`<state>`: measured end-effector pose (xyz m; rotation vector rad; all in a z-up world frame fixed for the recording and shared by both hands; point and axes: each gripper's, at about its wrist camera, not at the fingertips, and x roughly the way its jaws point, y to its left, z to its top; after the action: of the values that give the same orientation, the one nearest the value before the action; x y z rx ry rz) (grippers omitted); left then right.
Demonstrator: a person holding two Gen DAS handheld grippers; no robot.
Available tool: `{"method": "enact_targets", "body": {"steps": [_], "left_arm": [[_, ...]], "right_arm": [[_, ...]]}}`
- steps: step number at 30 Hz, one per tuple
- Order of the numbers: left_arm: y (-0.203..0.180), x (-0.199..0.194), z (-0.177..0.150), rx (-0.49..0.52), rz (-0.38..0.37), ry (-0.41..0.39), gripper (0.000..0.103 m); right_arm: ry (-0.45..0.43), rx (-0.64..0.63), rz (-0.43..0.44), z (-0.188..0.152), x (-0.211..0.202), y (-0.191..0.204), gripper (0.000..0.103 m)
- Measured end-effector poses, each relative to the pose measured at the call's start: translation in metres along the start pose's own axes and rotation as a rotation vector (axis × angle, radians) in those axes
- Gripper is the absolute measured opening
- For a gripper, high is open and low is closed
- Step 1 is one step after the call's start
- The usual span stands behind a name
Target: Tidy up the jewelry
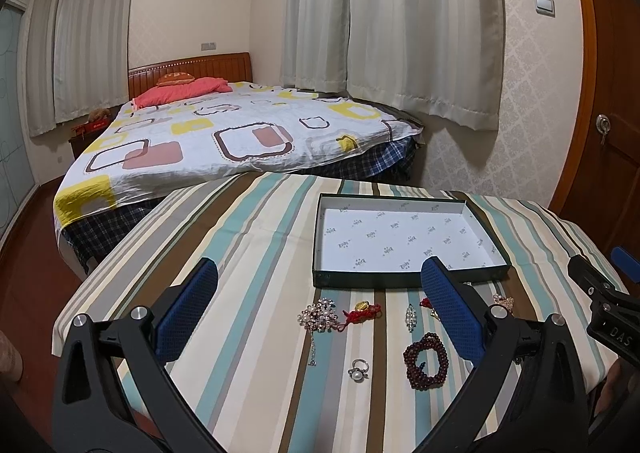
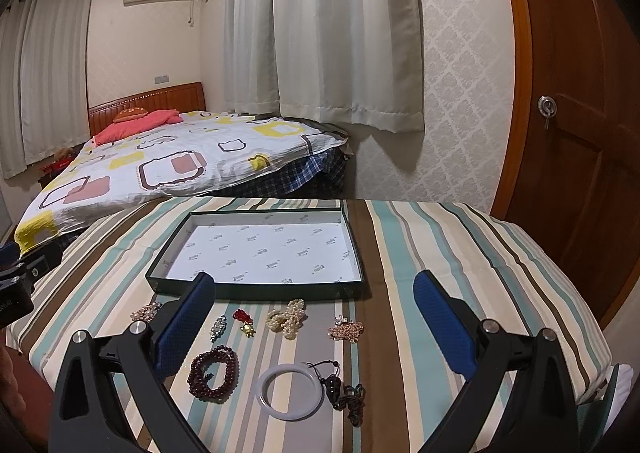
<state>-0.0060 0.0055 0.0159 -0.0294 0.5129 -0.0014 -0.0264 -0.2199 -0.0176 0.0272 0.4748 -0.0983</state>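
A shallow dark-rimmed box (image 1: 408,280) (image 2: 256,291) with a white printed lining sits empty on the striped table. In front of it lie several jewelry pieces. The left wrist view shows a pearl cluster on a chain (image 1: 318,316), a red-cord gold charm (image 1: 362,309), a crystal piece (image 1: 411,318), a pearl ring (image 1: 358,370) and a dark red bead bracelet (image 1: 425,360). The right wrist view shows the bead bracelet (image 2: 214,373), a white bangle (image 2: 291,393), a pearl bunch (image 2: 287,317), a rose-gold brooch (image 2: 347,330) and a dark pendant (image 2: 344,393). My left gripper (image 1: 320,281) and right gripper (image 2: 314,291) hover open and empty above them.
The table has a striped cloth (image 1: 256,237) with its edges close on the left and right. A bed (image 1: 224,133) stands behind the table. A wooden door (image 2: 576,133) is at the right. The right gripper's body (image 1: 604,301) shows at the left view's right edge.
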Motion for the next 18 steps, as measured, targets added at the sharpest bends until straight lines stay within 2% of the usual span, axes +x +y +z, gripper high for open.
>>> {"method": "enact_targets", "body": {"steps": [18], "left_arm": [[0.0004, 0.0005, -0.0005, 0.0, 0.001, 0.001, 0.099]], "right_arm": [[-0.001, 0.004, 0.008, 0.0008, 0.0025, 0.0042, 0.097]]}}
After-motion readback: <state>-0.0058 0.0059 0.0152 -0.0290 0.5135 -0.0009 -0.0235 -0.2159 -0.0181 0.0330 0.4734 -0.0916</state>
